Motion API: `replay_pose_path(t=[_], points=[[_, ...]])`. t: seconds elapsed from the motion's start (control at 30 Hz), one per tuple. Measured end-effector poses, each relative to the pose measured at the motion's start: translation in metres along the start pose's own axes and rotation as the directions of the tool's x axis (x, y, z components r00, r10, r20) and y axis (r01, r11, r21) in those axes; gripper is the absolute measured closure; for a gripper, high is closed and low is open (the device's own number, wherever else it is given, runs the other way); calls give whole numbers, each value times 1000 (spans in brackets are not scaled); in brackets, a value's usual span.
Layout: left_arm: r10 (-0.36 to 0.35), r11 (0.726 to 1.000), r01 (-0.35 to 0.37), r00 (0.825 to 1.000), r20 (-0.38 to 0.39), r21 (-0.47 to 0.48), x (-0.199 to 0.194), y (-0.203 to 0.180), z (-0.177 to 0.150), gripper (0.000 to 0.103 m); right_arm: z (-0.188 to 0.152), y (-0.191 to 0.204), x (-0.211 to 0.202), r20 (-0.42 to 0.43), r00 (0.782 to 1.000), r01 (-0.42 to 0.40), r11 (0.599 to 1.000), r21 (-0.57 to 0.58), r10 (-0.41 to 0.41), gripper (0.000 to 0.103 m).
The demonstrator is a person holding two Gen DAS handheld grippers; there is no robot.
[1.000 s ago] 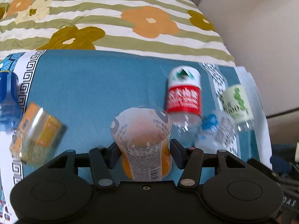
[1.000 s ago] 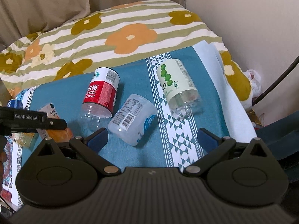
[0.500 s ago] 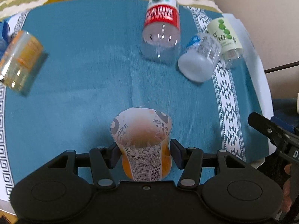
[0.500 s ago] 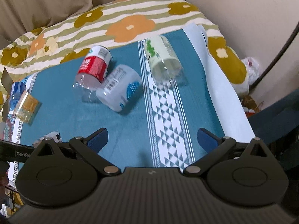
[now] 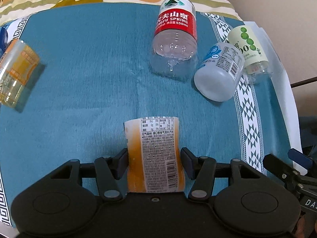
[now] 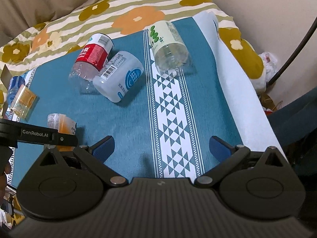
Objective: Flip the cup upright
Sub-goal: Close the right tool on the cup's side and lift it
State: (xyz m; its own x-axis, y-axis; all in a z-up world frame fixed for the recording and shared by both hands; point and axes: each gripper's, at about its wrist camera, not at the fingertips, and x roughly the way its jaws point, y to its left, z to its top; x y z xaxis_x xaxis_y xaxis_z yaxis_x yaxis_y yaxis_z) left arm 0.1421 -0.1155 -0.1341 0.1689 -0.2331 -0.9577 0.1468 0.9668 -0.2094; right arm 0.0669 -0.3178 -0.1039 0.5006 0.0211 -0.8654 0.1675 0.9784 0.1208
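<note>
My left gripper [image 5: 154, 161] is shut on an orange-labelled cup [image 5: 154, 154] cut from a drink bottle. The cup points forward over the blue cloth [image 5: 89, 69], printed label and barcode facing me. In the right wrist view the same cup [image 6: 62, 126] sits at the left, half hidden behind the left gripper's black body. My right gripper [image 6: 161, 146] is open and empty above the cloth's white patterned stripe [image 6: 170, 119].
Other cut-bottle cups lie on their sides: red-labelled [image 5: 175, 37], white and blue [image 5: 220, 73], green-dotted [image 5: 249, 49], and a yellow-orange one [image 5: 15, 71] at the left. A blue bottle [image 6: 14, 87] lies far left. A floral blanket [image 6: 128, 17] lies behind. The cloth's edge [image 6: 245, 99] drops off at the right.
The cup in my left gripper has rotated, so its label side now faces me instead of its end. Both cameras' views have shifted over the cloth. The right gripper stays open.
</note>
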Motion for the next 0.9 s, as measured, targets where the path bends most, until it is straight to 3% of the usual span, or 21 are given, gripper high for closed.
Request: replay_pose_path(t=[0.1, 0.17, 0.63, 0.73, 0.77, 0.9], points=[[12, 1000, -12, 1000, 5, 1, 1, -2, 0, 30, 2, -1, 1, -1, 1000, -2, 1000, -8, 2, 0], [26, 1000, -26, 999, 20, 9, 0, -3, 0, 13, 3, -1, 1, -1, 1000, -3, 1000, -11, 3, 0], [88, 996, -91, 985, 149, 14, -27, -12, -12, 7, 8, 4, -3, 9, 999, -31, 996, -86, 32, 0], [105, 994, -108, 970, 221, 5, -55, -14, -22, 4, 16, 10, -9, 5, 998, -58, 991, -121, 59, 0], [116, 993, -121, 961, 249, 4, -65, -14, -27, 0, 19, 15, -12, 3, 998, -69, 988, -139, 70, 0], [174, 984, -178, 922, 346, -20, -99, -6, -48, 0, 34, 39, -22, -2, 994, -110, 970, -214, 113, 0]])
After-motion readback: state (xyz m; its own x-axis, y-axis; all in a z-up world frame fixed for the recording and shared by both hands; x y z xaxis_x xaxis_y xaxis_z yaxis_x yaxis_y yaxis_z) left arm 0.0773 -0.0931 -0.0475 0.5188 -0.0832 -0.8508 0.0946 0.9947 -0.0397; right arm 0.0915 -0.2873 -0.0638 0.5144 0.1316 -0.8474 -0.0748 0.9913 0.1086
